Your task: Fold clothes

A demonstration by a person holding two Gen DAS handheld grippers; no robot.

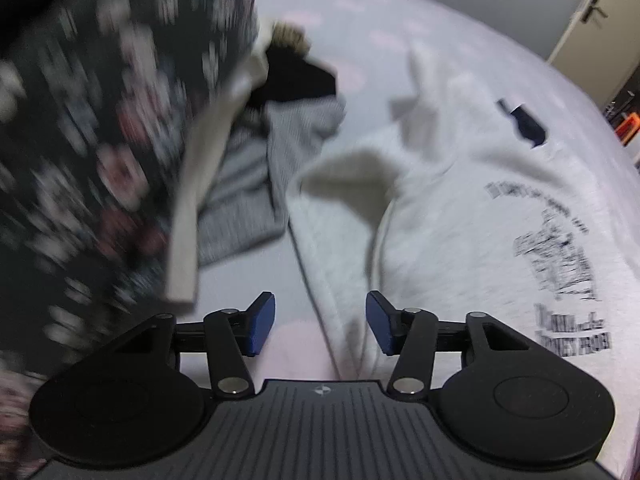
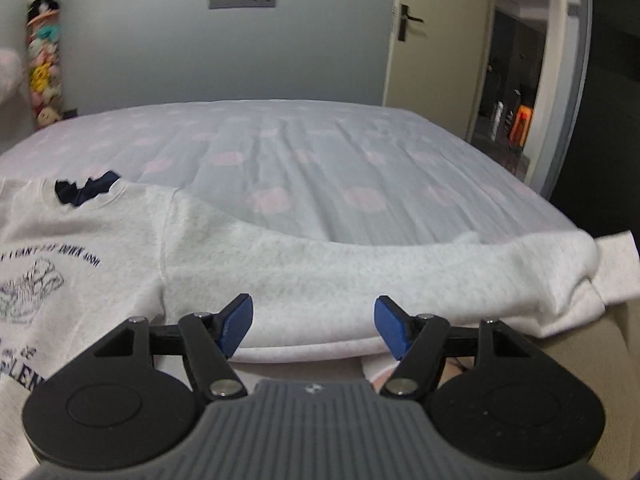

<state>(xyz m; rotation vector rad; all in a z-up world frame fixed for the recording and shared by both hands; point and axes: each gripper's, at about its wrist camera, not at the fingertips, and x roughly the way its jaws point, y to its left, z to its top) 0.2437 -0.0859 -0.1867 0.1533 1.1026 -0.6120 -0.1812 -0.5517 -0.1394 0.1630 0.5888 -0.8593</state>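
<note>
Both your grippers are spread wide, holding nothing. Left gripper [image 1: 320, 322] hovers over the grey sweatshirt [image 1: 460, 200], laid out on the dotted bed [image 2: 320, 168]. Right gripper [image 2: 314, 326] sits at its sleeve [image 2: 400, 272]. A blurry floral garment [image 1: 92, 140] and striped grey clothes [image 1: 256, 184] crowd your left.

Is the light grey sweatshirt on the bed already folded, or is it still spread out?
Spread out. The sweatshirt lies flat, print up, with one sleeve stretched along the bed edge. Neither tongs hold it.
</note>
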